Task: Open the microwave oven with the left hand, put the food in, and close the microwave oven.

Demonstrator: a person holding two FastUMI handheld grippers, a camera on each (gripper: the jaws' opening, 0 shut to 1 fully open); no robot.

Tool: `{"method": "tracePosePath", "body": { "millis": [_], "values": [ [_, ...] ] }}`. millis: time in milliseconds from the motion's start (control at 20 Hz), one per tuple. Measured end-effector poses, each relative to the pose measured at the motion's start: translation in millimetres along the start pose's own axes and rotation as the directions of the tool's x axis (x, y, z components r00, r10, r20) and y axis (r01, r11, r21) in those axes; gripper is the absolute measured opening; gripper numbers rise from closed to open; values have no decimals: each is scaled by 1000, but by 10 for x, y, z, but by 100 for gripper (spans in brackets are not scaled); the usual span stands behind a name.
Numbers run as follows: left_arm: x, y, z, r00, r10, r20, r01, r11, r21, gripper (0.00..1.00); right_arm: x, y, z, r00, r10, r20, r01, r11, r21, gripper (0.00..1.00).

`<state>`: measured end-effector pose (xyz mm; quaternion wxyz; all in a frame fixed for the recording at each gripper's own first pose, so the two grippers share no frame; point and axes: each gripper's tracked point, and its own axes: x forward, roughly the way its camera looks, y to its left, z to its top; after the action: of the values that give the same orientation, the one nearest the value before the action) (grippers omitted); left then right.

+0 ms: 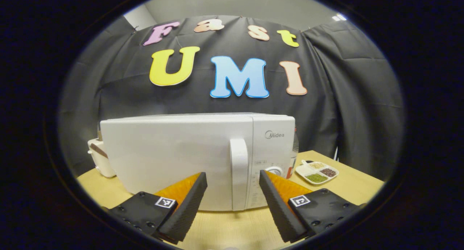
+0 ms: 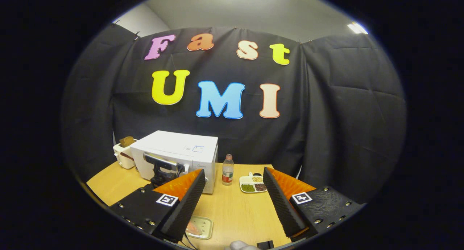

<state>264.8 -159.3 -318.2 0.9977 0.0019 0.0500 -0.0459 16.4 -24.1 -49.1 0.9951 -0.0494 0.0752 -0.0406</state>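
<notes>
Wooden tabletop (image 1: 224,228) carries closed white boxy microwave oven (image 1: 181,159), left tongs (image 1: 233,190) apart before its handle (image 1: 239,177), right tongs (image 2: 233,188) apart.

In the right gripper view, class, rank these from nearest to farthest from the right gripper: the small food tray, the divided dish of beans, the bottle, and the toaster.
1. Small food tray, just below the right gripper, by its left finger.
2. Divided dish of beans, ahead, mid-table.
3. Bottle, close behind the dish, beside the microwave.
4. Toaster, far left, beyond the microwave.
</notes>
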Motion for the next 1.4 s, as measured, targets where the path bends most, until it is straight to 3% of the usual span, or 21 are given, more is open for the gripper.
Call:
{"method": "tracePosePath", "body": {
  "millis": [150,350,450,500,650,700,1100,1400],
  "values": [
    [116,-36,-68,1000,-2,-4,2,1000,2,98,38,18,-173,999,13,-53,-13,1000,0,98],
    [172,-120,-48,1000,-12,5,12,1000,10,98,50,-8,-119,999,9,-32,-9,1000,-13,98],
    [191,-184,-73,1000,-29,-7,29,1000,-1,90,58,-29,-109,1000,11,-28,-12,1000,-19,98],
    [198,-156,-105,1000,-11,-19,11,1000,0,80,67,-33,-105,1000,14,-28,-14,1000,-17,98],
    [201,-107,-116,1000,2,-29,-4,998,-59,37,60,-51,-139,999,20,-35,-21,1000,-14,98],
    [206,-96,-116,1000,-5,-28,3,997,-74,34,59,-73,-149,999,19,-37,-19,1000,-12,98],
    [204,-113,-148,998,-40,-57,39,999,-19,24,35,-131,-159,999,26,-43,-25,1000,18,98],
    [-15,-83,-222,994,-47,-96,43,998,-48,19,5,-134,-165,998,51,-49,-50,999,21,98]
  ]
}}
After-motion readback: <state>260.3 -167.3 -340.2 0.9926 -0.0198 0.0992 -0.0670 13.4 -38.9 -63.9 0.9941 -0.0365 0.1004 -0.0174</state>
